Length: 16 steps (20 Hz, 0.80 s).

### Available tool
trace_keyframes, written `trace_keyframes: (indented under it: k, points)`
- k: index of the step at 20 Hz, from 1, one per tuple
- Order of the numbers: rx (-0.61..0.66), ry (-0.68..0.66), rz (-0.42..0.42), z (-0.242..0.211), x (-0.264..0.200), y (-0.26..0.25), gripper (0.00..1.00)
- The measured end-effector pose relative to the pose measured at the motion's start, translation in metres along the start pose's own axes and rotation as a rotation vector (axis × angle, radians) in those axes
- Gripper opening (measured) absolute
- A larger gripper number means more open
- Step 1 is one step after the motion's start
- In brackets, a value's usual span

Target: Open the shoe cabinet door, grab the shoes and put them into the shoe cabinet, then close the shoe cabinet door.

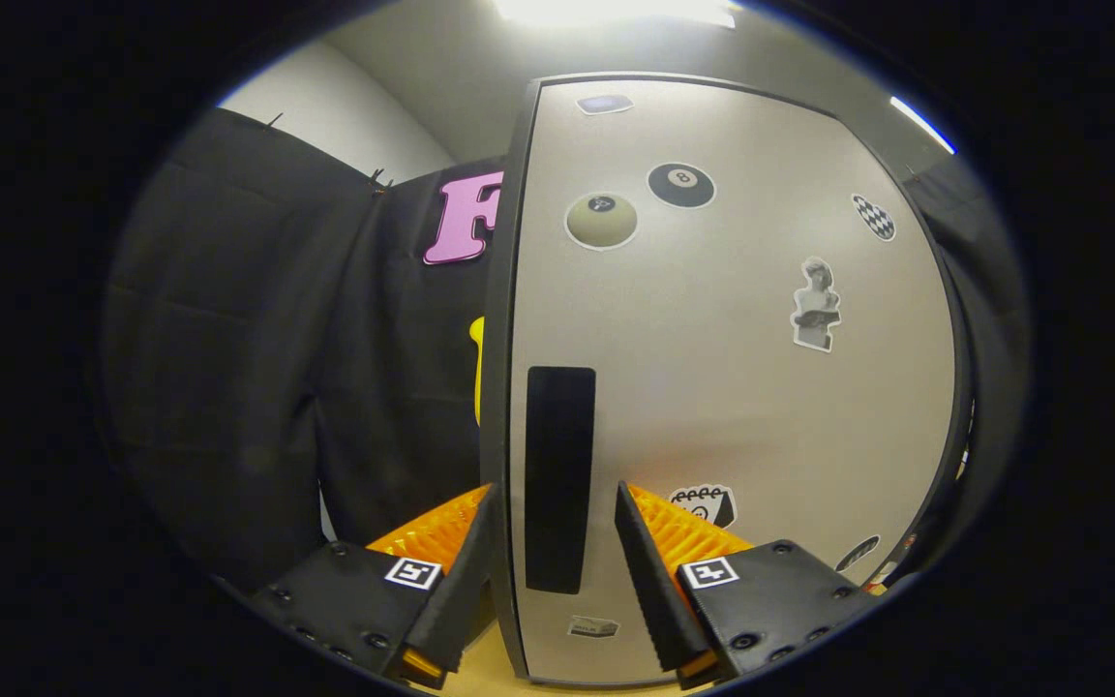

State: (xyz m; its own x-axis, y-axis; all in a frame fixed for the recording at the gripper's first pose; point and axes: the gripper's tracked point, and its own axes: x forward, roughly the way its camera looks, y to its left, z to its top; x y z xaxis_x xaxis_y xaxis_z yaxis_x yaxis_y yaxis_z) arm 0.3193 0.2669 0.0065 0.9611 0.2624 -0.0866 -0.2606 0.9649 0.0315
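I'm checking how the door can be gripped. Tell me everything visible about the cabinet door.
The door is a pale, smooth panel with a dark frame, looking shut and upright. A tall black handle slot sits near its left edge. Several stickers dot it, among them an eight-ball and a statue. The tongs are open, one finger either side of the handle and the door's left edge; whether they touch it I cannot tell.
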Motion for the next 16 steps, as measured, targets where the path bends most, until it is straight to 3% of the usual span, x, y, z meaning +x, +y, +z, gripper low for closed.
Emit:
trace_keyframes:
  k: [3, 6, 7, 8, 10, 12, 16]
  points:
    - [0.005, 0.006, -0.014, -0.001, 0.005, 0.001, 0.54]
    - [-0.002, 0.014, -0.023, -0.003, 0.005, 0.004, 0.46]
    - [-0.009, 0.021, -0.020, -0.003, 0.007, 0.003, 0.34]
    - [-0.017, 0.014, -0.012, -0.003, 0.009, 0.003, 0.34]
    - [0.011, 0.031, 0.006, -0.006, 0.004, 0.004, 0.20]
    - [0.019, 0.042, 0.031, -0.005, 0.002, 0.004, 0.14]
    - [0.044, 0.057, 0.084, -0.004, -0.007, 0.005, 0.14]
